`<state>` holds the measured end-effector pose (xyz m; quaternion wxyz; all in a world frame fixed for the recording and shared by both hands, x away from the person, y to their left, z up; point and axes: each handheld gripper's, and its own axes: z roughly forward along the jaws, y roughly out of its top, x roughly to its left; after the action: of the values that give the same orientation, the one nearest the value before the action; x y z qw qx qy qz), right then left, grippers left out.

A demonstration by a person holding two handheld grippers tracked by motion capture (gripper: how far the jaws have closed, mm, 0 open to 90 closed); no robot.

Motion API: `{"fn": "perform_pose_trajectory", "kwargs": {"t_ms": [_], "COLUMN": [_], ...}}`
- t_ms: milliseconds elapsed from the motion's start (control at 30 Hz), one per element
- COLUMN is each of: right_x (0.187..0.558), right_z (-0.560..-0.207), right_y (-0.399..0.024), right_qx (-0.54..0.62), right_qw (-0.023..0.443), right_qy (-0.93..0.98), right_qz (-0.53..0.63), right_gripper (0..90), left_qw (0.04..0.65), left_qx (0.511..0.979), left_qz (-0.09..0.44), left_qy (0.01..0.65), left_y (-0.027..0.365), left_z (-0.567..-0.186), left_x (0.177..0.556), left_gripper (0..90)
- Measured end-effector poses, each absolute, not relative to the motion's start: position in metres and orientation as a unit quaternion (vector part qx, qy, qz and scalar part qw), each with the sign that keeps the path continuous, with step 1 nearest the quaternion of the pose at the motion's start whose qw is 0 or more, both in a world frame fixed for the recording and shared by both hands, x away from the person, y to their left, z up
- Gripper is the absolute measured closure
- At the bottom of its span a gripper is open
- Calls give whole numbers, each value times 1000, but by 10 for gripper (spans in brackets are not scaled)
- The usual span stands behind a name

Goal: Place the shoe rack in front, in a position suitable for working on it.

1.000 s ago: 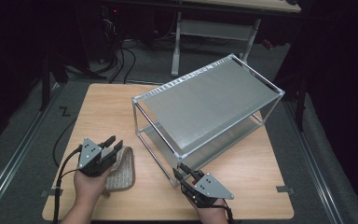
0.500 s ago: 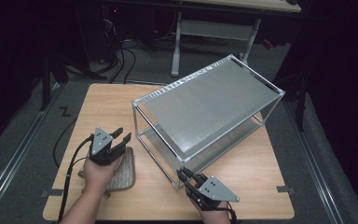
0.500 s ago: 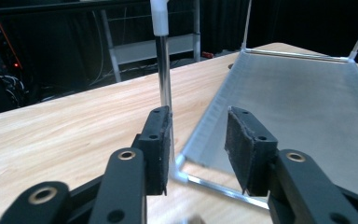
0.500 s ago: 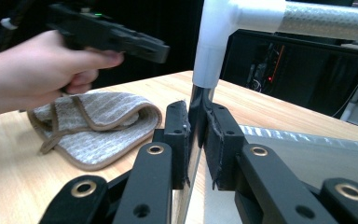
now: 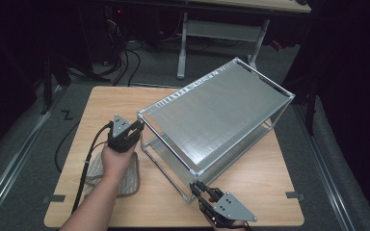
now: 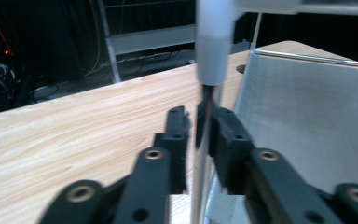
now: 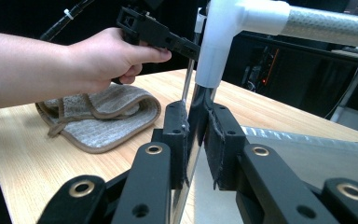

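One metal rack (image 5: 212, 130) (two shelves), one cloth (image 5: 125, 175), one table (image 5: 101, 103).

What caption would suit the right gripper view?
Right gripper clamps the rack's corner post; left gripper grips another post beside a cloth.

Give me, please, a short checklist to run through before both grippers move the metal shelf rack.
1. Left gripper shut on the shelf rack corner post: ok; its jaws have just been closing.
2. Right gripper shut on the near corner post: ok.
3. Folded cloth apart from the rack: ok.
4. Rack feet flat on the wooden table: cannot tell.
5. Gripper cables free of the rack: cannot tell.
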<state>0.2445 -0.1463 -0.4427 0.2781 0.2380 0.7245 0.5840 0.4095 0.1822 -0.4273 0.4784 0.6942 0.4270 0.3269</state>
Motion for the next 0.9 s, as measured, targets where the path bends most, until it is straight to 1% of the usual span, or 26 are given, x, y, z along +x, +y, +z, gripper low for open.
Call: {"fn": "perform_pose_trajectory", "kwargs": {"t_ms": [67,300,533,900], "right_x": [244,247,264,281], "right_z": [-443,-443,-442,-442], "right_y": [-147,-146,-137,-144], "right_qx": [236,234,238,256], "right_qw": [280,283,279,284], "right_qy": [725,725,725,718], "right_qz": [584,583,583,582], "right_gripper": [790,790,791,791], "left_qw": [483,477,470,468], "left_qx": [694,698,694,692], "left_qz": [321,326,327,330], "left_qy": [426,423,436,440], "left_y": [184,194,211,213], "left_z": [-427,-427,-425,-425], "left_x": [409,404,407,407], "left_gripper": [804,803,803,802]}}
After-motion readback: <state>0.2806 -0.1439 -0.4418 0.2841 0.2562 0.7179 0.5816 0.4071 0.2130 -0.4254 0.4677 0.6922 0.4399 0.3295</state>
